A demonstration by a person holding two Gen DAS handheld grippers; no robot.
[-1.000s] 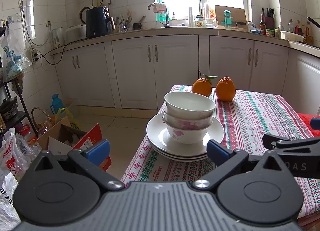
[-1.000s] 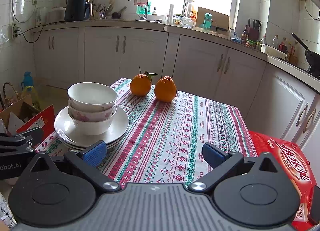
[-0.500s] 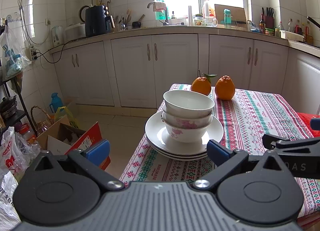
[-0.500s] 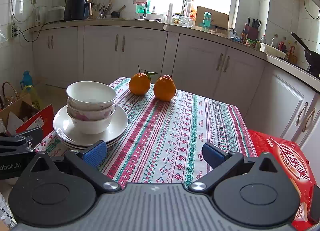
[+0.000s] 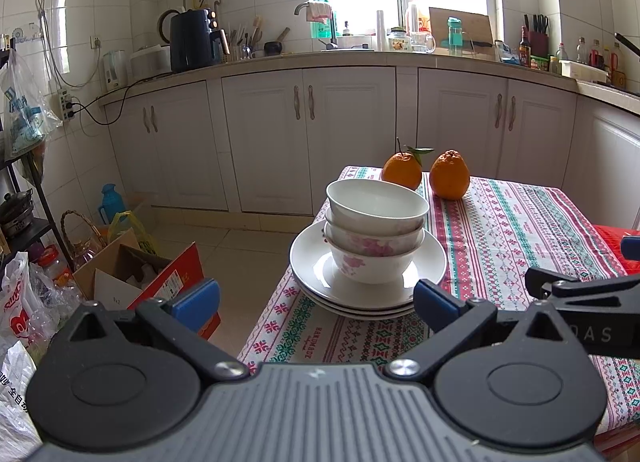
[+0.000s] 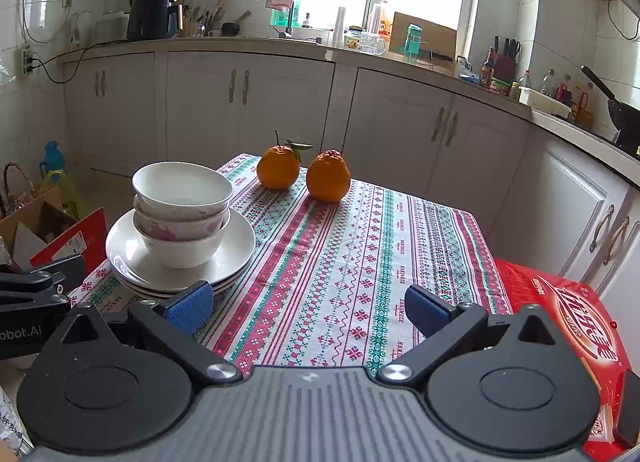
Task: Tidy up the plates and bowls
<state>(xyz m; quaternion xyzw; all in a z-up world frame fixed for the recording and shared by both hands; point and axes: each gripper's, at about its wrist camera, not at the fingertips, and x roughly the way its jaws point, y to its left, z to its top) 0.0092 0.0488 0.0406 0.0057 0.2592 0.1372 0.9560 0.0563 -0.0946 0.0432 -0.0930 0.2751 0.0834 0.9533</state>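
Hard to count the plates (image 5: 316,262) exactly: stacked white rims overlap at the near edge, three at a guess, with lower ones mostly hidden under the top one. Nested on them, three bowls (image 5: 376,206), the upper plain white, the two below with pink flowers, only rims and part of the walls showing. Stack placed at the left near corner of the table (image 5: 520,222), on a cloth of red and green stripes. Behind, toward the far edge, two oranges (image 5: 448,180) just beside each other, the left one with stem and leaf, well apart from the dishes. Left gripper (image 5: 314,302) spread wide, blue pads holding nothing, hovering short of the plates; the right pad overlapping the plate rim in the picture, contact impossible to judge. Right gripper (image 6: 308,306) likewise wide apart and empty, aimed at bare cloth to the right of the stack (image 6: 180,246). Seen only from the left wrist: floor beside the table with an open cardboard box (image 5: 136,274), plastic bags at the frame edge, cut off, and a dark part of the other tool entering from the right. Seen only from the right wrist: a red printed package (image 6: 560,314) at the table's right side, partly covered by the tool body, and a dark pan on the counter at far right. Counter clutter under the window too small and glare-washed to name with confidence.
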